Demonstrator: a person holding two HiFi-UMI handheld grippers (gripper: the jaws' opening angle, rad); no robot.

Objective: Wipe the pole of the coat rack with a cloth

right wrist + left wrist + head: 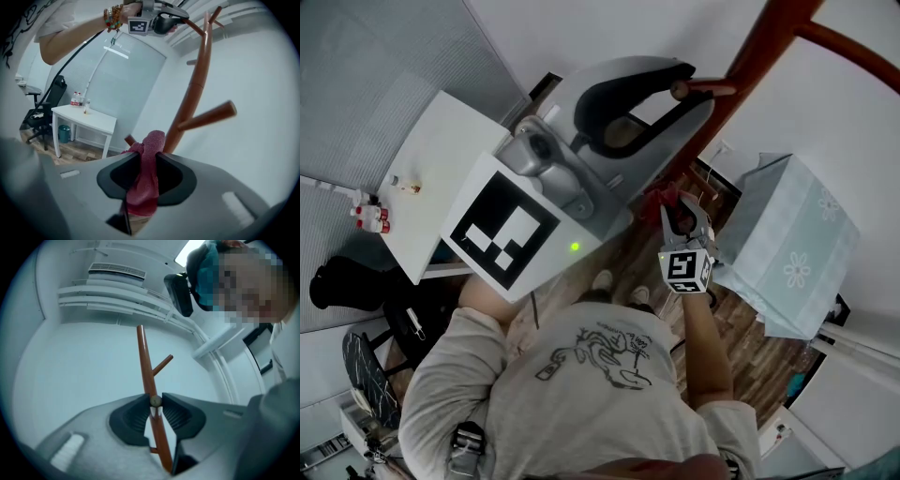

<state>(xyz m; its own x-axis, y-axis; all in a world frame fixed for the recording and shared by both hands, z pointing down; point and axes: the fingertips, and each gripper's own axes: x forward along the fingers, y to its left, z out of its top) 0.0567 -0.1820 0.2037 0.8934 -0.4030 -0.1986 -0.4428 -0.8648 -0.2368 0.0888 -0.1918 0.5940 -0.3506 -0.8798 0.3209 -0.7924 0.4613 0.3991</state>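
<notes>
Nearest to the head camera, the left gripper (682, 86) is seen raised and large in the head view, with its marker cube (502, 234) turned toward the lens. In the left gripper view its fingers (135, 420) are clenched on the round end of a peg (155, 401) of the coat rack. The reddish-brown pole (145, 363) is seen rising behind them, with another peg branching off to the right. Lower down, the right gripper (148, 154) is held with its fingers (171, 179) clamped on a red cloth (146, 180), which is bunched between them and hangs out below. The top of the cloth is pushed up past the fingertips and is seen just beside the lower part of the pole; whether it presses on the wood cannot be told. In the head view the cloth is found close by the pole, beneath the left gripper. Beyond the rack, a pale blue box (787, 239) with a flower pattern is seen to the right, above the wooden floor (750, 345). Farther off to the left, a white worktop (441, 159) is set by the wall, small bottles (370, 217) are gathered at its edge, and a black chair (47, 110) is placed near it.
</notes>
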